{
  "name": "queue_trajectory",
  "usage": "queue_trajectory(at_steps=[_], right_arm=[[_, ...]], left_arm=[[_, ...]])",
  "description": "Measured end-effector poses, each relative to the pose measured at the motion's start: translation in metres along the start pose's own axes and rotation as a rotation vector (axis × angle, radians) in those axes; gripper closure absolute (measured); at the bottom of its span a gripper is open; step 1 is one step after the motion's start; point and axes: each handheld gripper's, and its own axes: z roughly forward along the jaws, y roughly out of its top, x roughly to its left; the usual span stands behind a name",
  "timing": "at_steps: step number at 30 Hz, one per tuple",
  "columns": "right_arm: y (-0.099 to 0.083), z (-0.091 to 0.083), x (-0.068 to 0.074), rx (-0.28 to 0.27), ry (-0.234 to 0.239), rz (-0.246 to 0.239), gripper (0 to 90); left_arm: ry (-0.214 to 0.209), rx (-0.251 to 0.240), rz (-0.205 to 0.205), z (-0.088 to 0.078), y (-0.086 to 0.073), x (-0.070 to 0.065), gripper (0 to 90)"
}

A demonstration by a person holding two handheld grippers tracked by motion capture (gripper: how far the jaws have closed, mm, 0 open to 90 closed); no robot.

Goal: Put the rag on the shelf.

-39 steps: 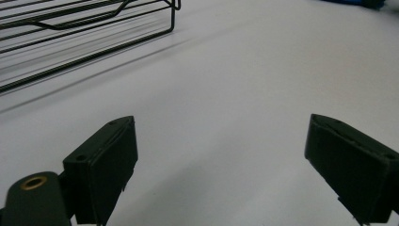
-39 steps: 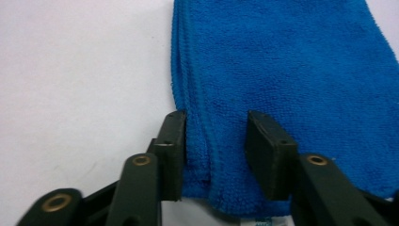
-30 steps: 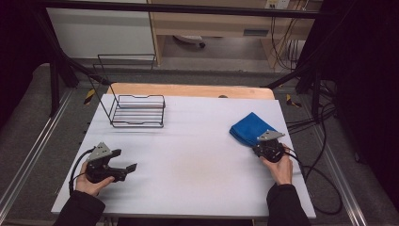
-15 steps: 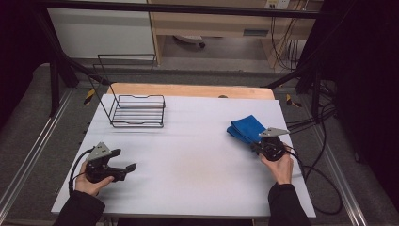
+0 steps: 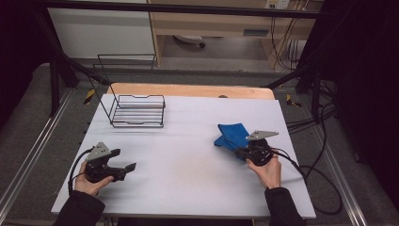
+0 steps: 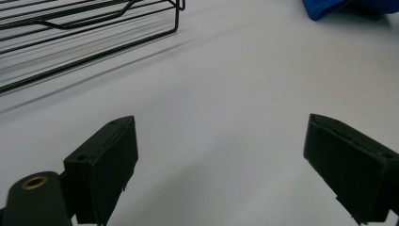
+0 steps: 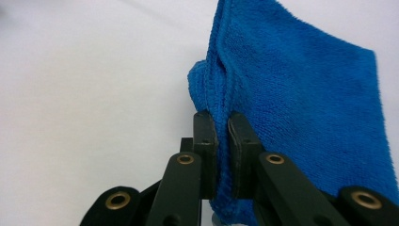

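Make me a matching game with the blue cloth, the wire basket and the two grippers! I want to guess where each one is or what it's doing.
Things:
1. blue cloth
2. wire basket
3. left gripper
4. right gripper

States:
A. jaws wide apart with nothing between them
B. stands at the far left of the table
C. pinched between two black jaws
D. jaws closed on fabric

Pairs: 1-C, 2-B, 3-A, 4-D
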Motion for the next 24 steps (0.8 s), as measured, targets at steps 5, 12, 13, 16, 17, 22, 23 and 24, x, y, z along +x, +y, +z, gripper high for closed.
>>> queue_trajectory(at_steps=[5,12,13,16,17,22,23,24], right_arm=[[0.005,0.005,0.016,0.02,0.031,0.0,84.0],[0.006,0.021,0.043,0.137,0.069,-0.039,83.5],[0.005,0.023,0.045,0.15,0.065,-0.046,83.3],[0.002,0.028,0.047,0.179,0.059,-0.064,81.9],[0.002,0.028,0.047,0.179,0.059,-0.064,81.9],[0.003,0.031,0.051,0.143,0.074,-0.089,65.3],[0.003,0.031,0.051,0.143,0.074,-0.089,65.3],[0.005,0.029,0.052,0.111,0.082,-0.092,62.6]], left_arm=[[0.001,0.001,0.001,0.0,0.0,0.0,10.5],[0.001,0.002,0.002,0.0,0.0,-0.001,10.5],[0.001,0.002,0.002,0.0,0.0,-0.001,10.5],[0.001,0.002,0.002,0.0,0.0,-0.001,10.5],[0.001,0.002,0.003,0.0,0.0,-0.001,10.5],[0.001,0.002,0.005,0.0,0.001,-0.001,10.5],[0.001,0.002,0.006,0.0,0.001,-0.001,10.5],[0.002,0.004,0.004,0.001,0.0,-0.001,10.5]])
